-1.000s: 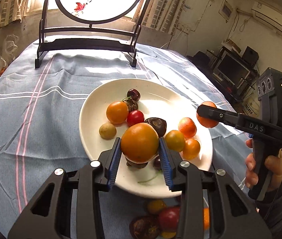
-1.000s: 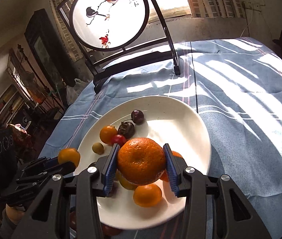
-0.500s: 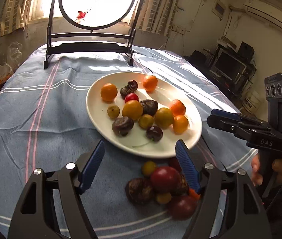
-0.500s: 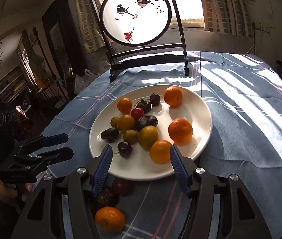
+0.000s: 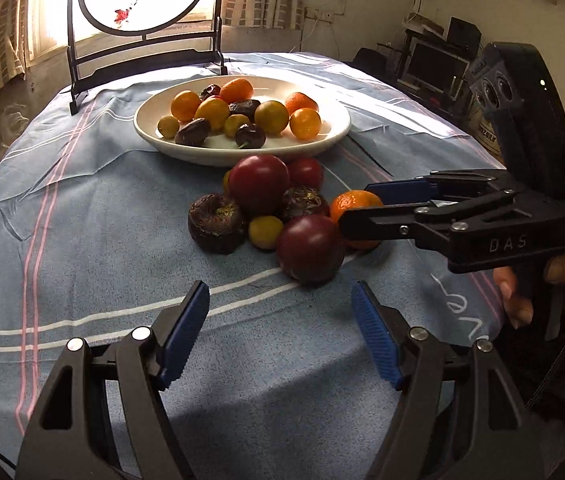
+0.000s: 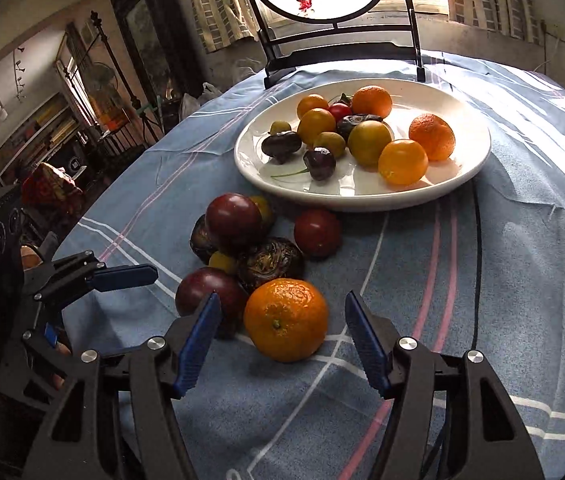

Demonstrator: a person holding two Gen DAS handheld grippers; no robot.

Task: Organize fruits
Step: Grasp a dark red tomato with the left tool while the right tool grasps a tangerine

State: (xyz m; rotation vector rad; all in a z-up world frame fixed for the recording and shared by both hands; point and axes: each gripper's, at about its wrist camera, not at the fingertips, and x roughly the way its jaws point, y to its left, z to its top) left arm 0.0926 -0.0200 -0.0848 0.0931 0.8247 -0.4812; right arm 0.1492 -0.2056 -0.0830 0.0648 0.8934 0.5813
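Note:
A white plate [image 5: 338,132] [image 6: 478,160] holds several oranges, yellow fruits and dark fruits. In front of it a loose pile lies on the blue cloth: dark red tomatoes [image 5: 310,248] [image 6: 234,216], a dark wrinkled fruit [image 5: 216,224] [image 6: 270,262], a small yellow fruit [image 5: 264,232] and an orange mandarin [image 5: 352,206] [image 6: 286,324]. My left gripper [image 5: 280,334] is open and empty, just short of the pile. My right gripper [image 6: 280,338] is open, its jaws either side of the mandarin without closing on it; it also shows in the left wrist view [image 5: 356,210].
A round painted screen on a black stand [image 5: 142,52] [image 6: 338,52] stands behind the plate. The striped blue cloth [image 5: 82,240] covers the table. Furniture and electronics [image 5: 434,68] stand beyond the table's right edge.
Both grippers released their oranges onto the plate, opened and pulled back toward the near pile. The right gripper now straddles the mandarin on the cloth.

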